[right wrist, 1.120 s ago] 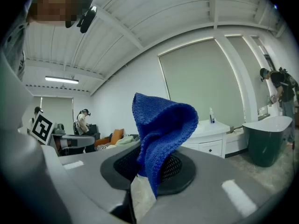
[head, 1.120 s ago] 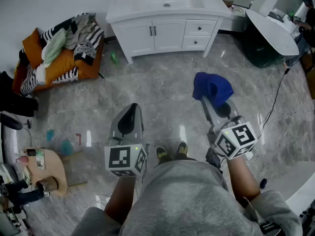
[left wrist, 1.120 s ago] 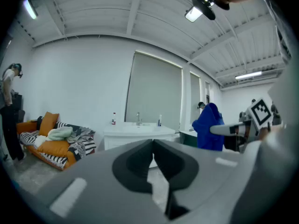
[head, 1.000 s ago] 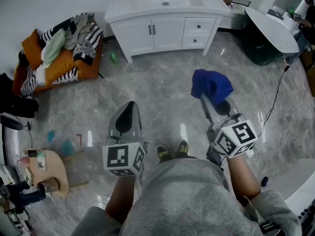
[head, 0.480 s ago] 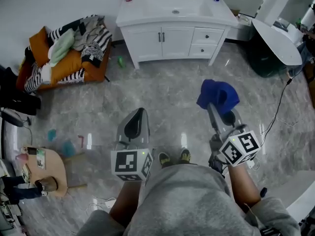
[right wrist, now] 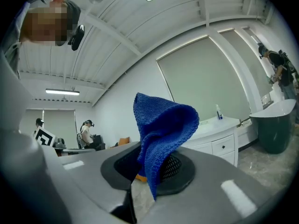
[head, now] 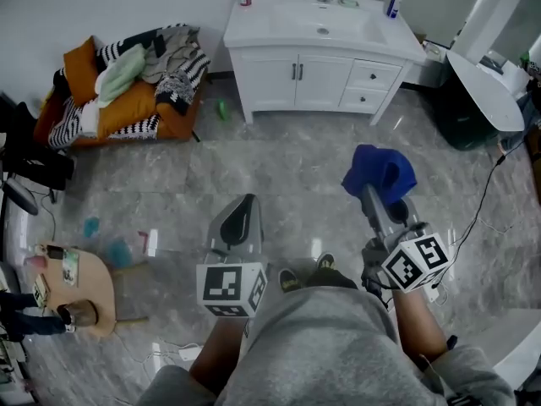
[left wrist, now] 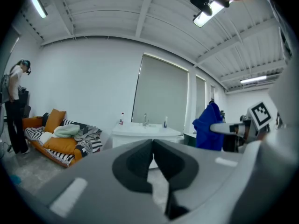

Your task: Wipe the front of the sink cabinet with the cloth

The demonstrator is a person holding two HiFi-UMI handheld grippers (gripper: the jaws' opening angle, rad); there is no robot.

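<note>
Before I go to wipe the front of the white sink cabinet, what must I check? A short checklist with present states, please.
1. Blue knitted cloth clamped in right gripper: ok.
2. Left gripper empty, jaws together: ok.
3. Cloth touching the white sink cabinet front: not ok, the cabinet stands across the grey marble floor.
4. Cabinet doors and drawers shut: ok.
5. Walking path: ok, one small green object lies near the cabinet's leg.
6. Cloth wet or dry: cannot tell.
</note>
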